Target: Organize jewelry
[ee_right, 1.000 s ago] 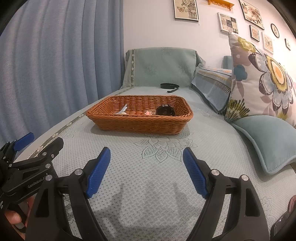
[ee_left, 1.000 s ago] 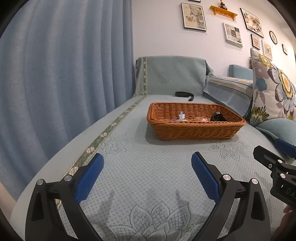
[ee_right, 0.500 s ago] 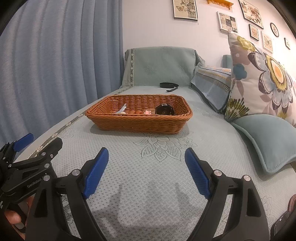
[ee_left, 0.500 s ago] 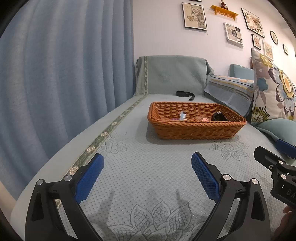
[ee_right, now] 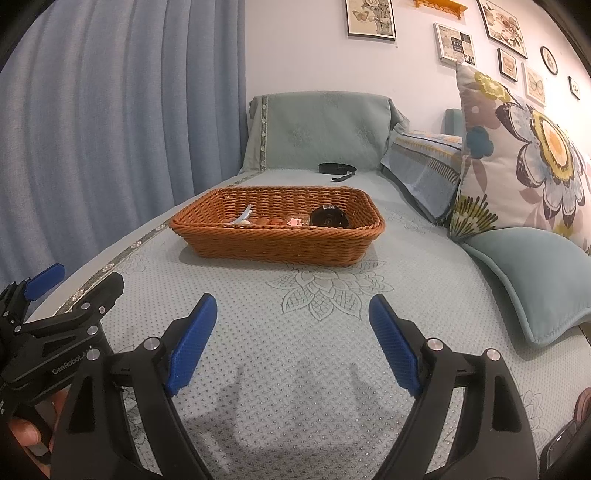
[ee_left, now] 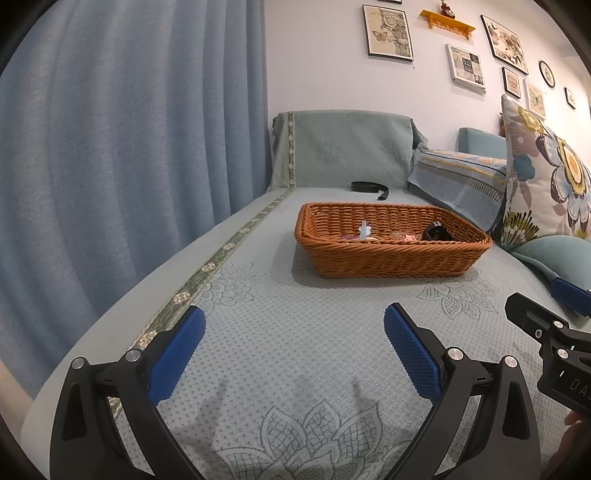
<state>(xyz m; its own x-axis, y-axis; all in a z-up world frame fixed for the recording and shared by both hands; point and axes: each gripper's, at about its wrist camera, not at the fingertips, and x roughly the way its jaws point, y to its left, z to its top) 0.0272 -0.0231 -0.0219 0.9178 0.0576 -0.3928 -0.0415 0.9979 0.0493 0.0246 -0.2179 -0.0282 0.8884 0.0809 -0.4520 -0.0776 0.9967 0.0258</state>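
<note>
Blue curtain (ee_left: 122,147) hangs at far left, alongside the sofa edge. Left gripper (ee_left: 293,345) low over the pale green sofa cover (ee_left: 295,295), jaws spread wide, nothing between the blue pads (ee_left: 173,354); it also shows at the left edge of the right wrist view (ee_right: 40,295). Right gripper (ee_right: 290,339) just beside it, jaws likewise wide and empty, blue pads (ee_right: 391,343) clear of the fabric; part of it shows at the right edge of the left wrist view.

Wicker basket (ee_right: 277,243) sits on the cover ahead of both grippers, well apart from them. Inside lie small jewelry pieces: a whitish clip-like item (ee_right: 243,216), a pink star-shaped piece (ee_right: 294,221), some small reddish bits too small to tell, and a dark round item (ee_right: 327,218) at the right end. Black strap (ee_right: 338,169) lies on the cover behind the basket. Floral cushion (ee_right: 517,155) and plain teal cushion (ee_right: 532,273) at right. Framed pictures (ee_left: 388,31) on the wall.
</note>
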